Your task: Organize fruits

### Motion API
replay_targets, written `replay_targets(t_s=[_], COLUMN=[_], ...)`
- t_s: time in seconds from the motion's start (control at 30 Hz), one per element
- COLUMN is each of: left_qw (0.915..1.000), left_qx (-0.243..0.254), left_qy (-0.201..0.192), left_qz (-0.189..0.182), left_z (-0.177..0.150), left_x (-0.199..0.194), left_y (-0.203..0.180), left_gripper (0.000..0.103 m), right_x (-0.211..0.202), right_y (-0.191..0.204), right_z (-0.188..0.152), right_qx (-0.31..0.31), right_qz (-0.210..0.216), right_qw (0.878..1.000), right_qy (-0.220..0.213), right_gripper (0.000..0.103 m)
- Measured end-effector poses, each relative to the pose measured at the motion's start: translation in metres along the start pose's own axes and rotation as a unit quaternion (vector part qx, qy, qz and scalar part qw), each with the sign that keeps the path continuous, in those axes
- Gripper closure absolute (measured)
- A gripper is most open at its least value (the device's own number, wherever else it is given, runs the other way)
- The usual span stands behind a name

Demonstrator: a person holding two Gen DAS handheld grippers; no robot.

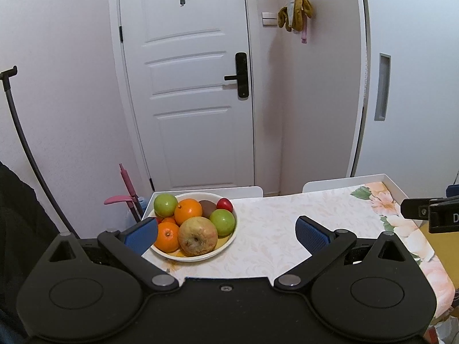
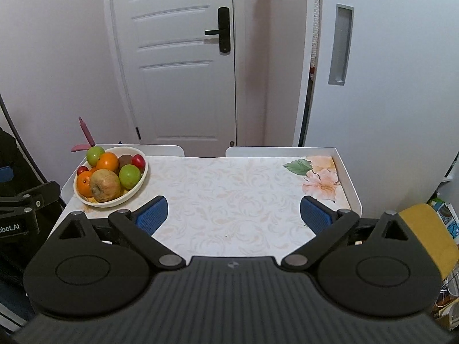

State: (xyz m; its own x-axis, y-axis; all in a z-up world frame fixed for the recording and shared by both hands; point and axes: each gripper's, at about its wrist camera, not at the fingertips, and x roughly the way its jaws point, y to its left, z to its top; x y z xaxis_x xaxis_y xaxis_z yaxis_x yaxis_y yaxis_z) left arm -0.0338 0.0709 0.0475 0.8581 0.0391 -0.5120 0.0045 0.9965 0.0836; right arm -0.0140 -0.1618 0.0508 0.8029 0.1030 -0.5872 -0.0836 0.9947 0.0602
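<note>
Inside bowl [image 2: 137,185], apples [image 2: 129,176], oranges [image 2: 107,162]

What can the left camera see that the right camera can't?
Only the left wrist view shows the clothes hanging by the door and the peephole. Only the right wrist view shows the yellow chair and the whole table, bare past the bowl. Both show the bowl of fruit, the door handle and open, empty jaws.
</note>
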Motion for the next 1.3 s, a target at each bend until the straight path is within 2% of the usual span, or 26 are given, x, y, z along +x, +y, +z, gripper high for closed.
replay_targets(t_s=[1.3], left_qw=[0.9999], left_qx=[-0.007], left_qy=[-0.002], left_qz=[0.008], left_z=[0.0025], left_x=[0.0026], left_y=[0.0047], left_gripper=[0.0], right_x=[0.0083], right_y=[0.0018], right_z=[0.0023], right_qx=[0.003], right_qz=[-0.012], right_qw=[1.0], right_qy=[0.01], right_gripper=[0.0])
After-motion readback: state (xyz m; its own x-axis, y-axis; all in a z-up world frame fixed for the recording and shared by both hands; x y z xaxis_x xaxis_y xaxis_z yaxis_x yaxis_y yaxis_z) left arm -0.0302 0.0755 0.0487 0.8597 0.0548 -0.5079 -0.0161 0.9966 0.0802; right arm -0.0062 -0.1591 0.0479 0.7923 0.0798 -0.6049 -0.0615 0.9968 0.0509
